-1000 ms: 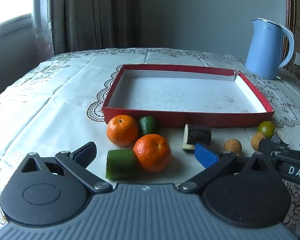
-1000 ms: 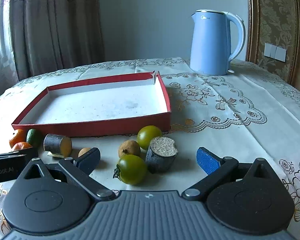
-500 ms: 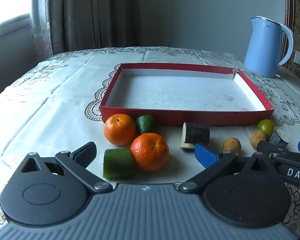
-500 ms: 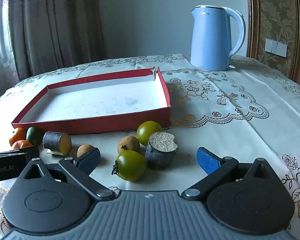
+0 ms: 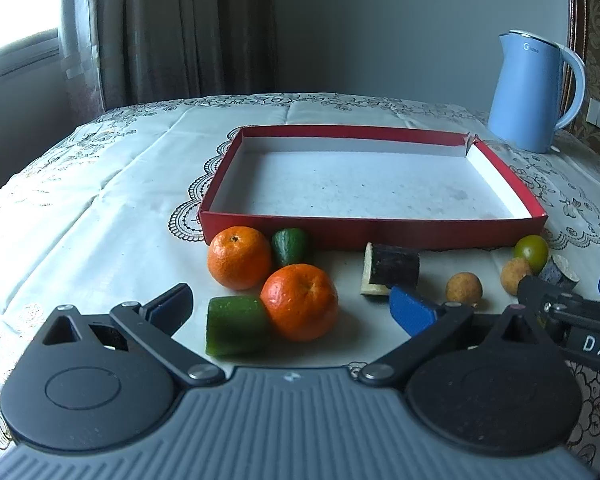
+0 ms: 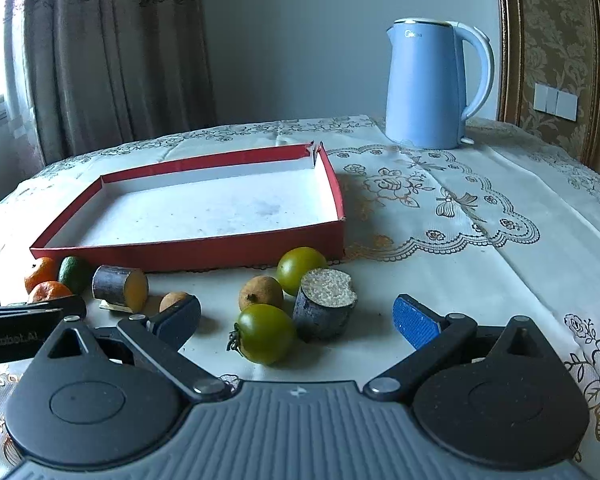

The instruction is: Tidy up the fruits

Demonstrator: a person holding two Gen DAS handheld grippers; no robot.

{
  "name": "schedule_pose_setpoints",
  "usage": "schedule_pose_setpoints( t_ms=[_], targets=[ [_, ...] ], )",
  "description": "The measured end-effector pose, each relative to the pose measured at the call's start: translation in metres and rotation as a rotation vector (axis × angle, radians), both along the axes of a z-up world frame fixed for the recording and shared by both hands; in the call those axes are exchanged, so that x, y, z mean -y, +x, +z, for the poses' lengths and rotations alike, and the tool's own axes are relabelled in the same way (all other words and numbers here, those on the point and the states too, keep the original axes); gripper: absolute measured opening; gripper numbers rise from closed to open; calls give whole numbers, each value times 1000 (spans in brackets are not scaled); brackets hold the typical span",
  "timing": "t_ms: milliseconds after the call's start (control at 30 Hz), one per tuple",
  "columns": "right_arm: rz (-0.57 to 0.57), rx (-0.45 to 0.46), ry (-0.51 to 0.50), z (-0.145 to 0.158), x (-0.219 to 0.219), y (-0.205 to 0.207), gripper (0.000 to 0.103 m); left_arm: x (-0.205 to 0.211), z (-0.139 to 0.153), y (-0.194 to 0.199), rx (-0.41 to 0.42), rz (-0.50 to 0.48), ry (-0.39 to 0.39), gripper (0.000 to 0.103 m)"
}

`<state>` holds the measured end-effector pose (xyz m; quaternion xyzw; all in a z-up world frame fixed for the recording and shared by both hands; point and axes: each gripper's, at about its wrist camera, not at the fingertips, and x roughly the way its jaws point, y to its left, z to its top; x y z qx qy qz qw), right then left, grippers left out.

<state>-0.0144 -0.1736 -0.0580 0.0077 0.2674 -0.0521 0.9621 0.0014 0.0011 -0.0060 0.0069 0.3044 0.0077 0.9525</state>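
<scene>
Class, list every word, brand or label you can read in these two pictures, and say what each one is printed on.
"DAS": white letters, cut off by the picture edge, on the right claw, seen from the left wrist.
"enRobot.AI": start cut off, on the left claw, seen from the right wrist.
Brand mark near the top of the blue kettle: too small and blurred to read.

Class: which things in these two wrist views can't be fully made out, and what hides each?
- Small brown fruit: right wrist view, partly behind a gripper finger.
- Near orange: right wrist view, lower part behind the left gripper.
- Kettle logo: too small to read.
</scene>
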Motion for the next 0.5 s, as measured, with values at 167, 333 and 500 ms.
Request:
schedule_pose_setpoints(
  t_ms=[167,333,500],
  targets=[
    [5,5,-24,-3,-3,-3,103,0,-1,0,-3,-4,3,103],
    [1,4,-30,-4,-1,-4,103,1,-4,1,-7,-9,8,103],
    [-9,18,-27,-4,2,-6,103,0,-5,2,-10,-9,0,103]
  ],
)
